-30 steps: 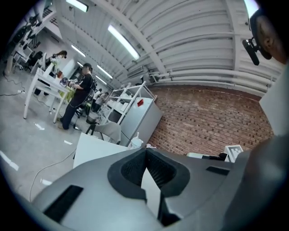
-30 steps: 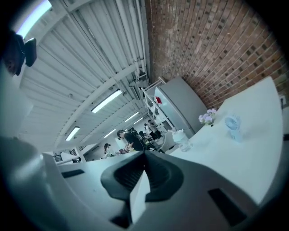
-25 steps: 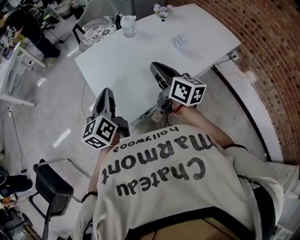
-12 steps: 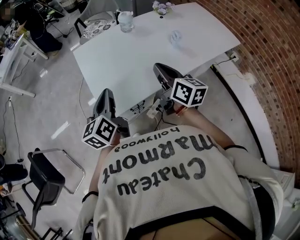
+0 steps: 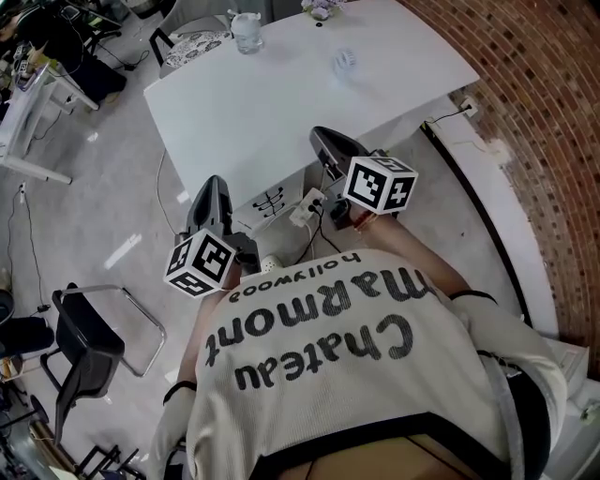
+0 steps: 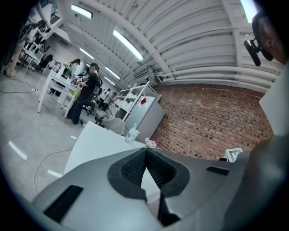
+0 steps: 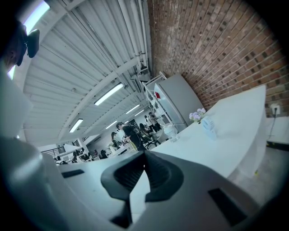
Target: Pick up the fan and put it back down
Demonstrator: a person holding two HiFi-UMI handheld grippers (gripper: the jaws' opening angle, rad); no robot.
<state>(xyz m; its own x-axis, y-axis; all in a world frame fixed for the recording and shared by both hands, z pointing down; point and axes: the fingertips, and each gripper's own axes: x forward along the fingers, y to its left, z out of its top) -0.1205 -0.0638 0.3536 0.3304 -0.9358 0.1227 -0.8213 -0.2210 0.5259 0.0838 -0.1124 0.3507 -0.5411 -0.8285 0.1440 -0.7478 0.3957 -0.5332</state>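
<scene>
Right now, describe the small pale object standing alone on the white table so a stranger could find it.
Start at the white table beside the brick wall. A clear bottle and a bunch of flowers sit at its far edge. The pale bluish object, probably the fan, stands apart from both, nearer the person, alone on bare tabletop.

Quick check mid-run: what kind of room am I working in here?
Probably an open-plan office or lab: desks with people at work, a black chair, and a long white table beside a brick wall.
</scene>
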